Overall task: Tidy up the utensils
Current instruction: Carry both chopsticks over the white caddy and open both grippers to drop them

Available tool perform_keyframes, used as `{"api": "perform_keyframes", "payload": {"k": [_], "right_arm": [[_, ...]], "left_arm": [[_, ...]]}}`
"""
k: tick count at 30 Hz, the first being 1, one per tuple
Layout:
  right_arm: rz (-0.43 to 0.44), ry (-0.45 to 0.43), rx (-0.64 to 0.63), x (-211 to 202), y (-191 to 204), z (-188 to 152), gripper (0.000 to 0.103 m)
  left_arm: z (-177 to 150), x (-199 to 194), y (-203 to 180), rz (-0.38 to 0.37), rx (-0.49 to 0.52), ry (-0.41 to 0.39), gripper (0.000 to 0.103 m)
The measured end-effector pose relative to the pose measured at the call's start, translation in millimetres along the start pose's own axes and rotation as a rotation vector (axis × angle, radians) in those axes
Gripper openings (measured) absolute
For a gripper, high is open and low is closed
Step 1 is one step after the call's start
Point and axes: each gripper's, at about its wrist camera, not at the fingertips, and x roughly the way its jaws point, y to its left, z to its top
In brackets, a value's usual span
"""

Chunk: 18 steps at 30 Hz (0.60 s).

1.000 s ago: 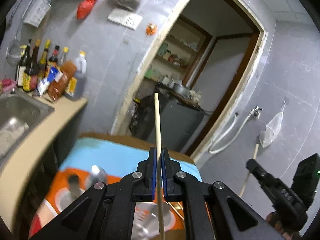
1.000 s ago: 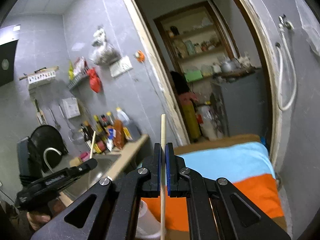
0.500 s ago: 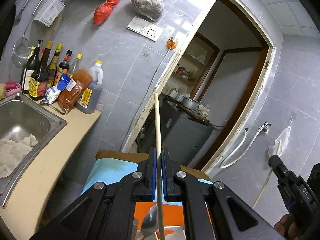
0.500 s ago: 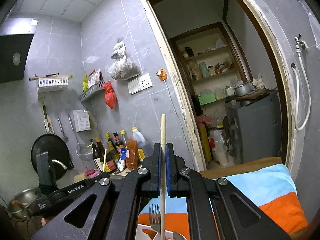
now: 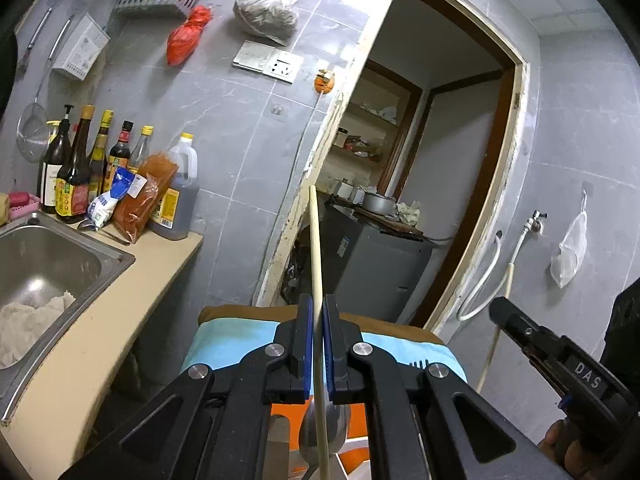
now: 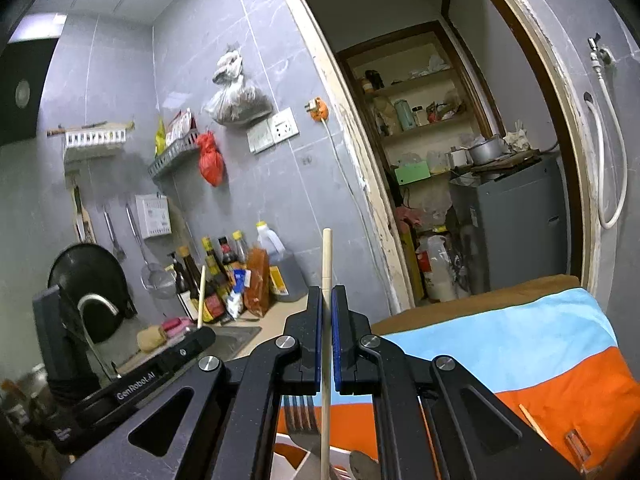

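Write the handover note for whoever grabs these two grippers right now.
Left hand-held gripper: shut on a chopstick, raised, tip up.
Right hand-held gripper: shut on a second chopstick, also upright.
Below them: a spoon and a fork by a white holder on the blue-orange cloth.
Done: both chopsticks picked up.
Left: probably set them into the holder.

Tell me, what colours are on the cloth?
Light blue and orange stripes on the cloth, clearest in the right wrist view.

Blue-orange cloth (image 6: 520,344) over, seemingly, a table (image 6: 472,300).
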Motion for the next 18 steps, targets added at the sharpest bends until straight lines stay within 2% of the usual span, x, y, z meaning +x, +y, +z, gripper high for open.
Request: {"api": "perform_keyframes", "payload": {"k": [6, 18], "right_arm": [[-0.002, 0.016, -0.046, 4.0, 4.3, -4.0, 0.004], [0.012, 0.082, -0.045, 1.9, -2.3, -6.7, 0.005]], "left_arm": [[-6.7, 1.5, -2.5, -0.002, 0.02, 0.012, 0.005], [-10.7, -5.0, 3.0, -0.021, 0.006, 0.107, 0.005]]}}
